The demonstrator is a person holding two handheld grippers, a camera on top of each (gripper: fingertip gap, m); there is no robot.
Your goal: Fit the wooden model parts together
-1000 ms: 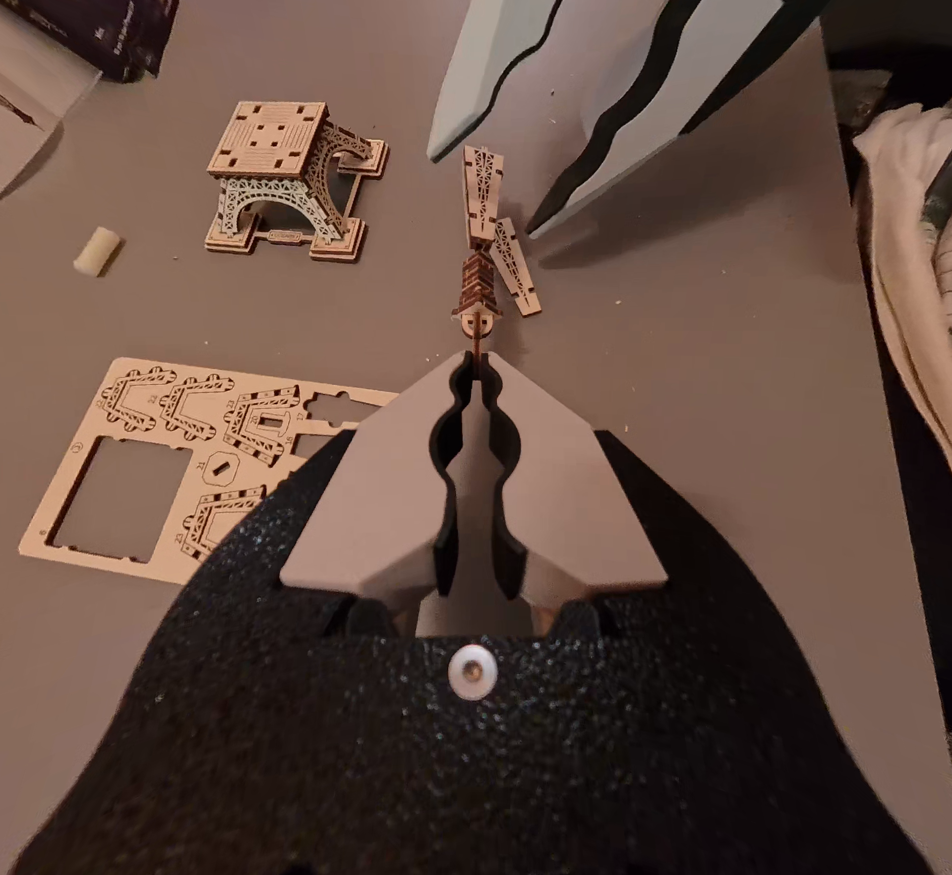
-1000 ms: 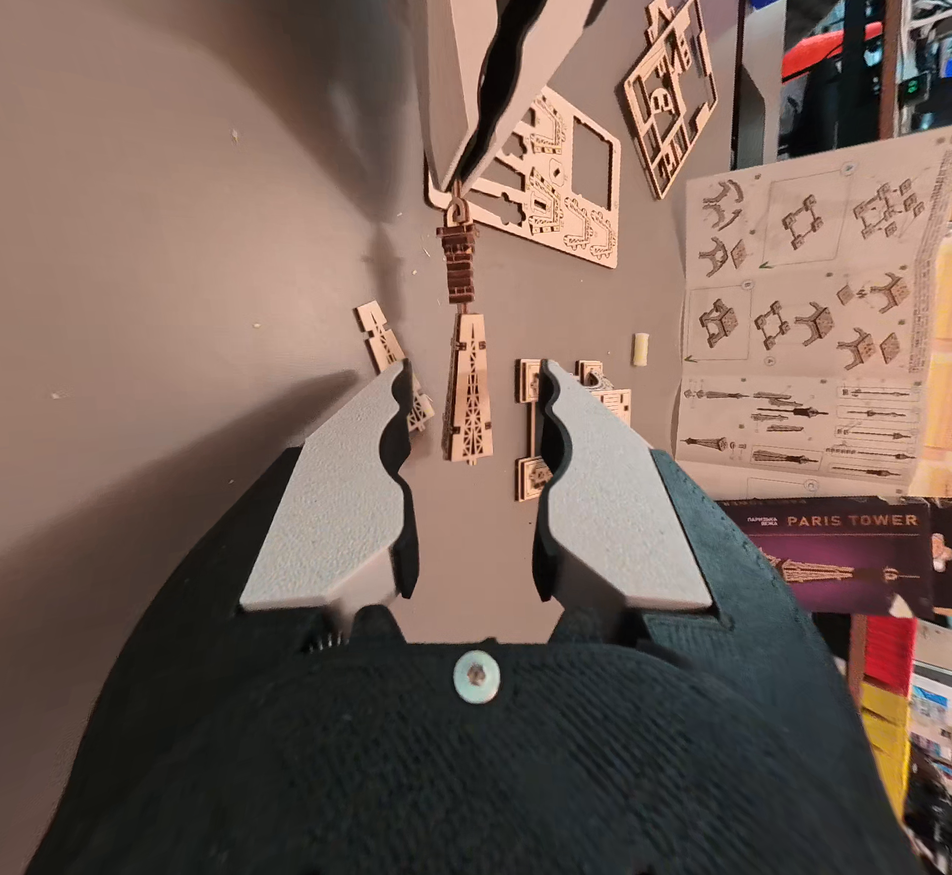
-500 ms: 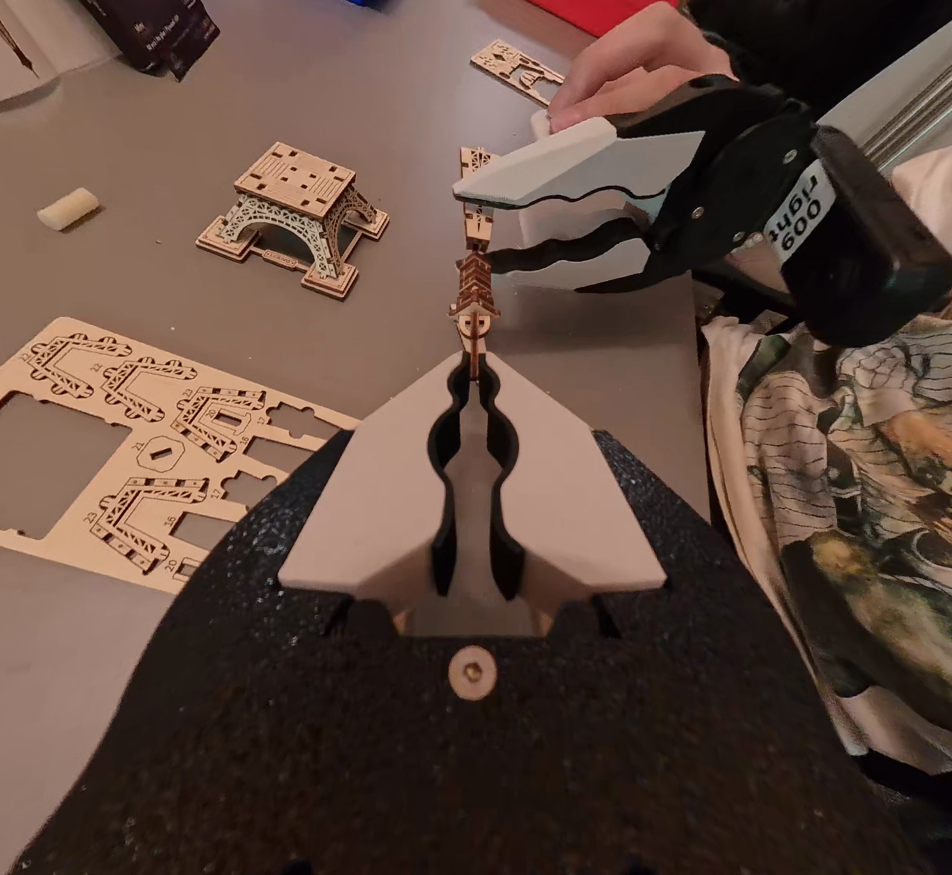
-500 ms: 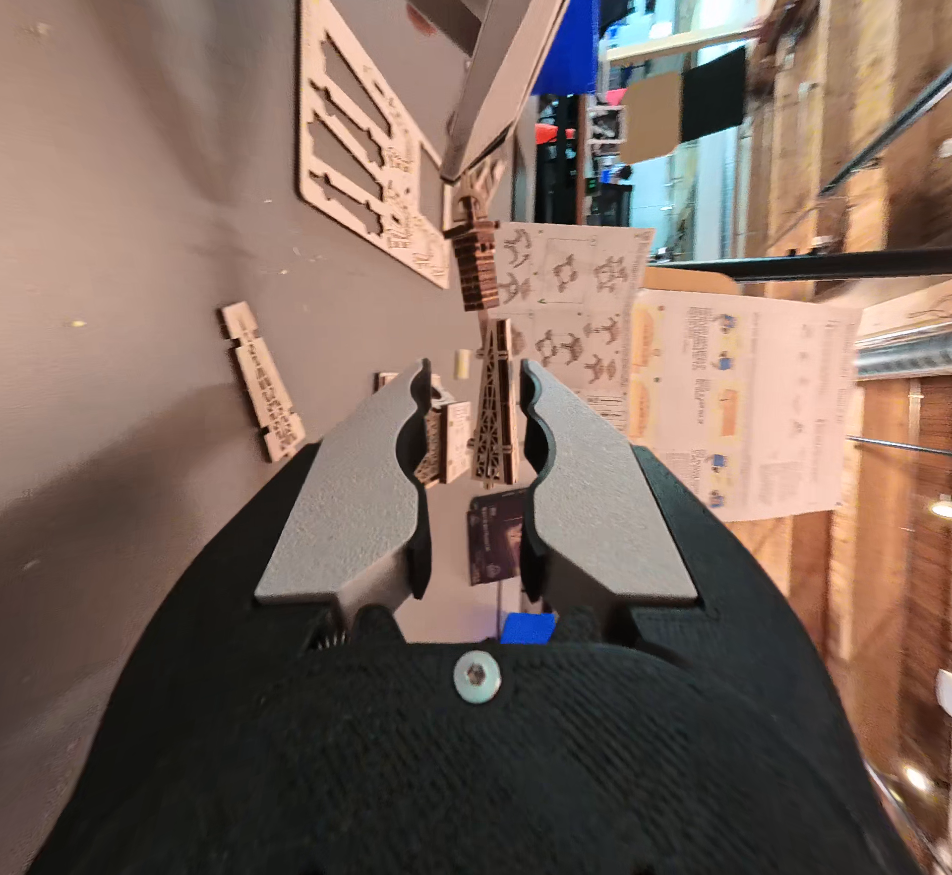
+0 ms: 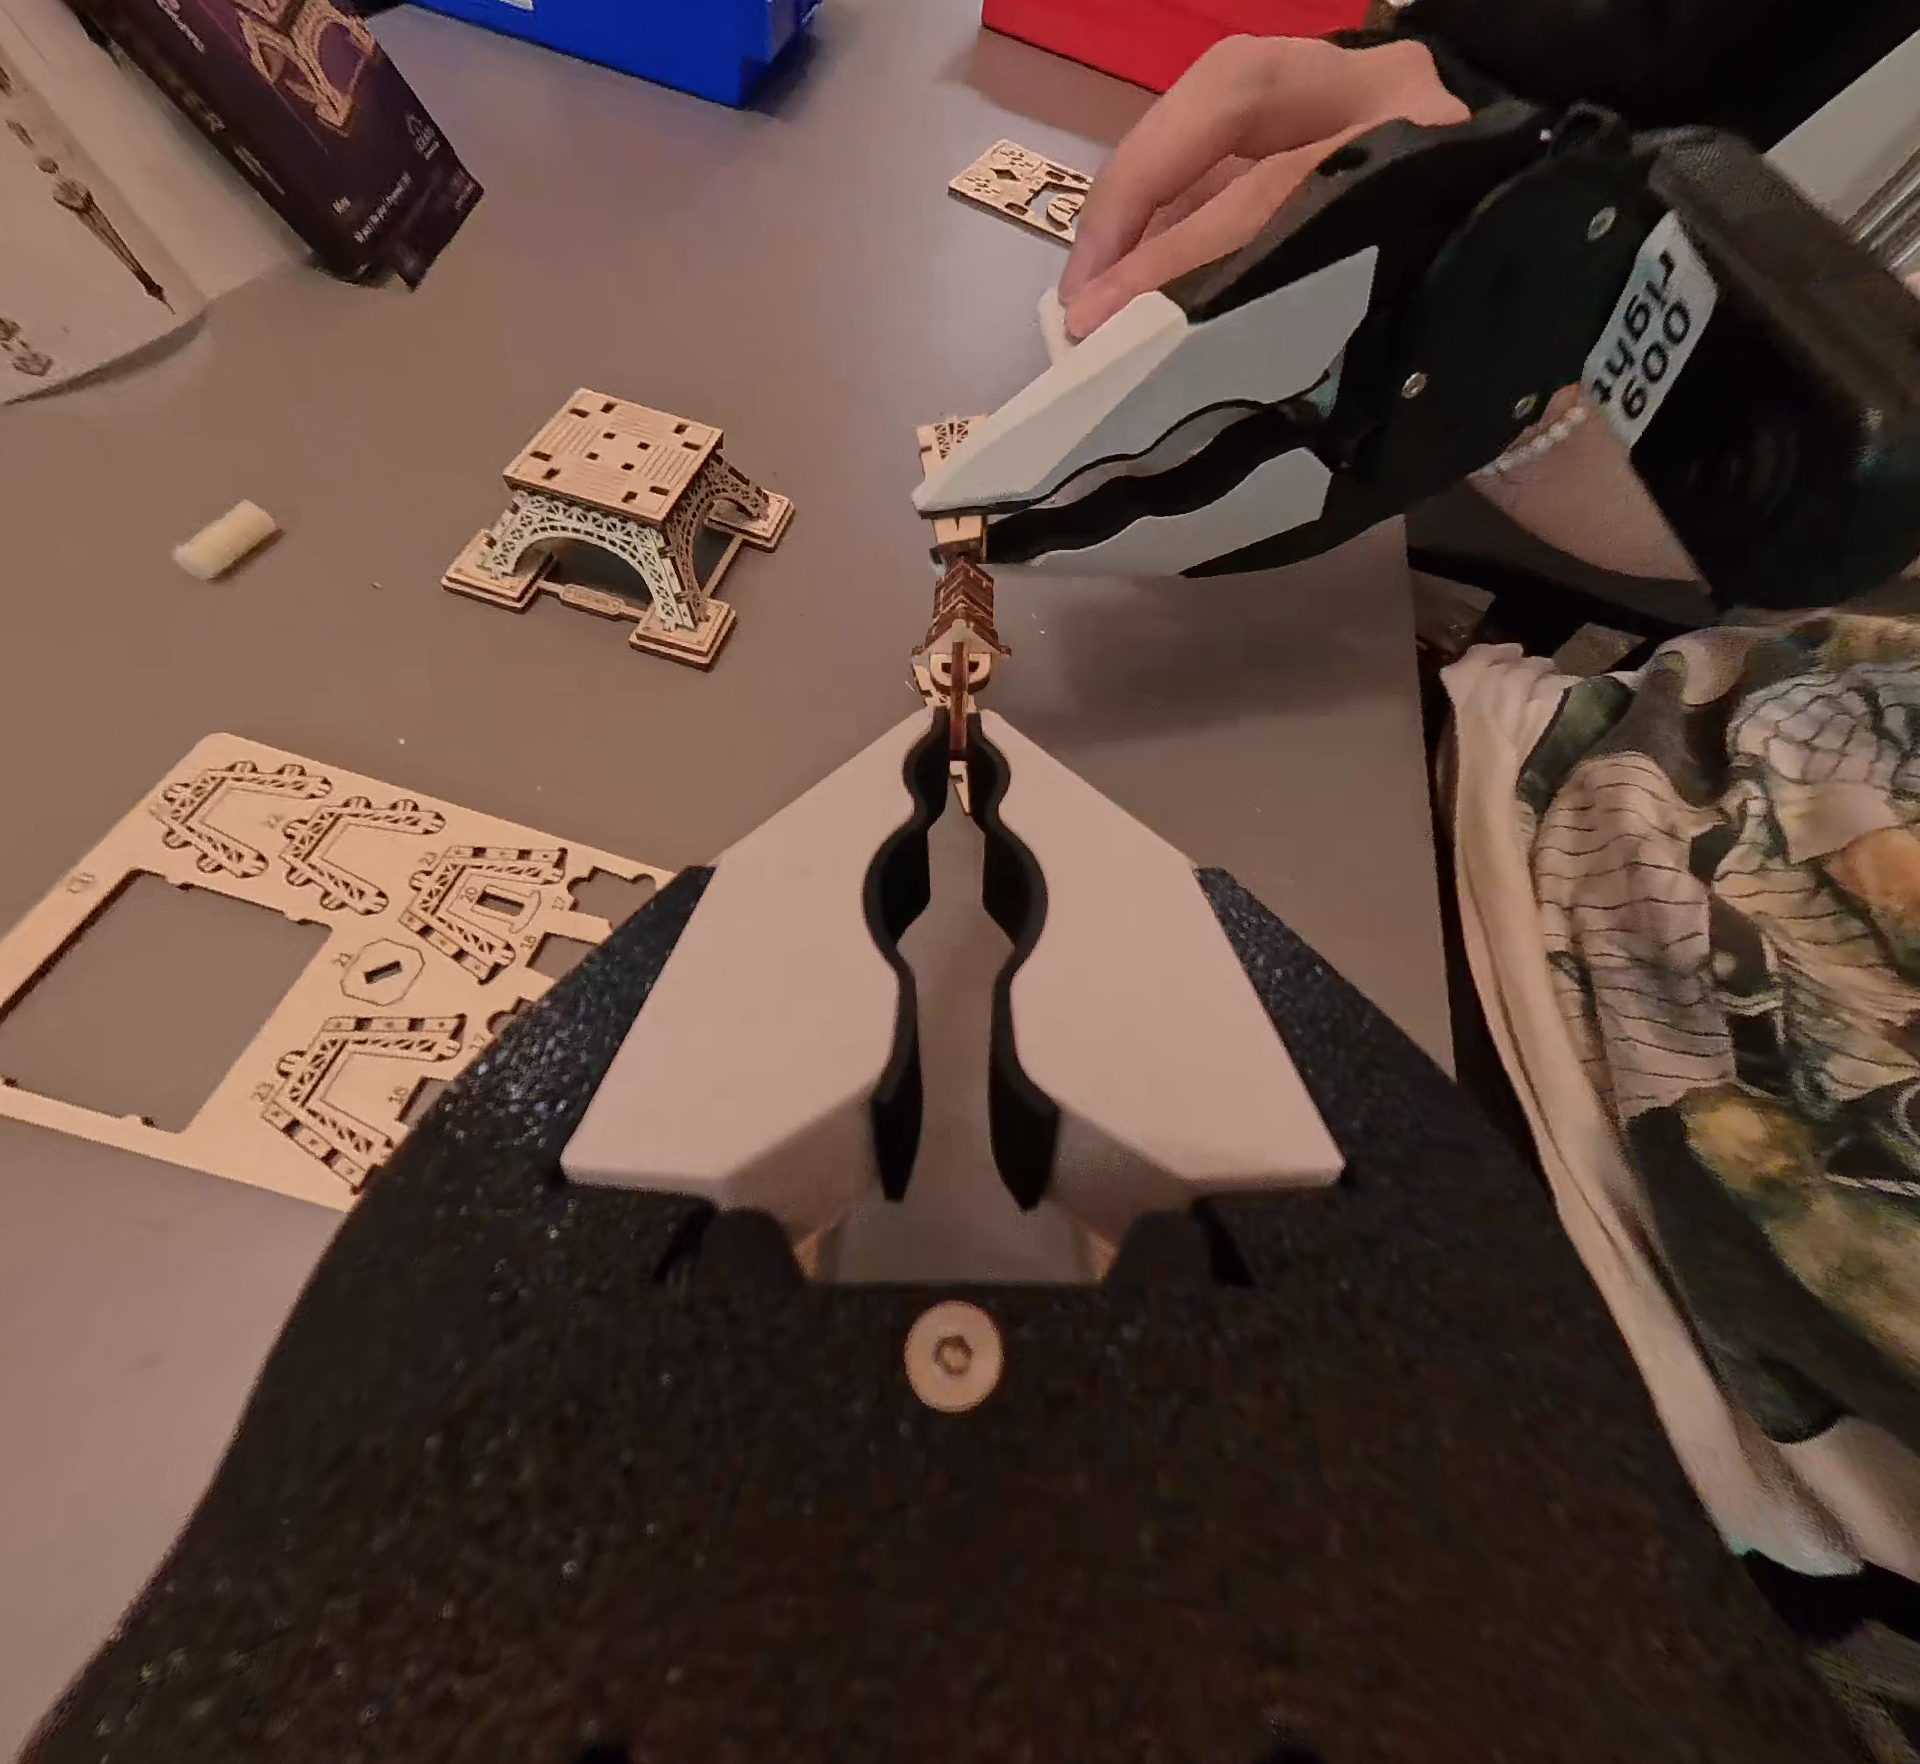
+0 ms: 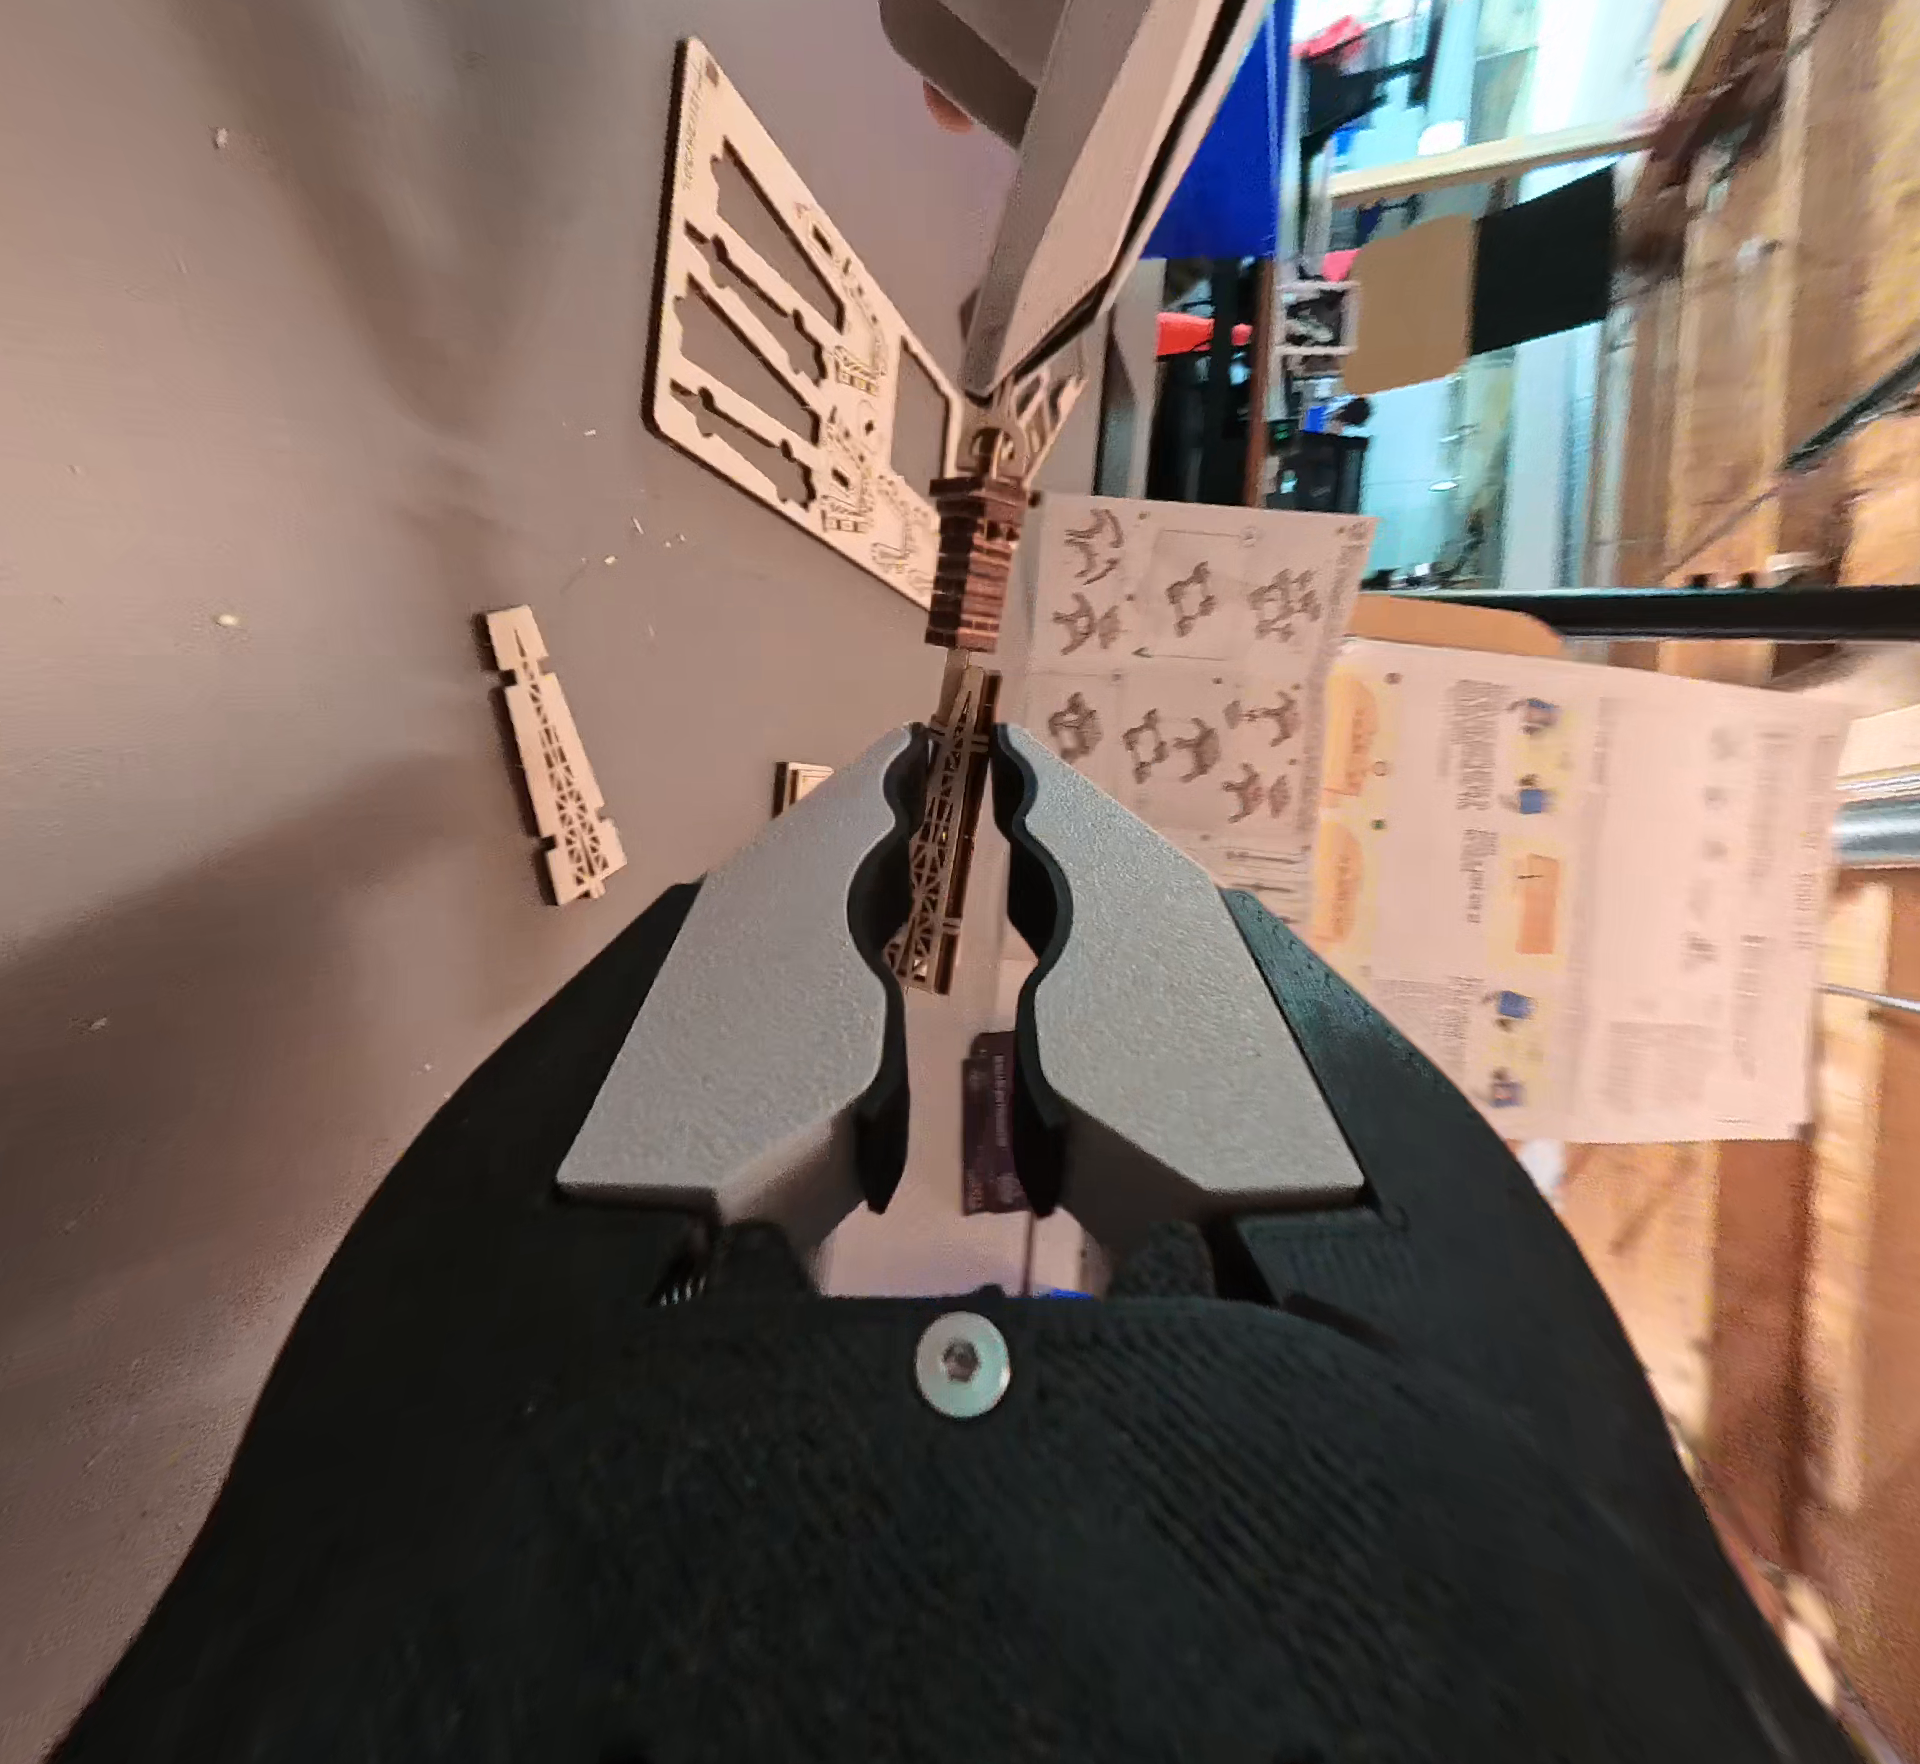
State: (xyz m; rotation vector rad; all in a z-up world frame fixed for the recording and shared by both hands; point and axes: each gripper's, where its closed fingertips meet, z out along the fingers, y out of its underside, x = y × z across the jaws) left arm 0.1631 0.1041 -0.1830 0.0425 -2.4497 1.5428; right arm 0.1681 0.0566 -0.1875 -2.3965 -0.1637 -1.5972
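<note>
Both grippers meet above the worktop, left gripper fingers pinching the stacked spire top, right gripper pinching the lattice panel, long axes nearly collinear, tips almost touching.

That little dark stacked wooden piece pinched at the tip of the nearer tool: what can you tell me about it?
The stacked piece looks like thin dark-brown wooden layers piled into a short ridged block, with a paler arched cap at one end. A thin spike from that cap is pinched in the closed left gripper, which holds it off the table. Its free end points at a lattice strip in the right gripper. Whether the two touch is unclear.
</note>
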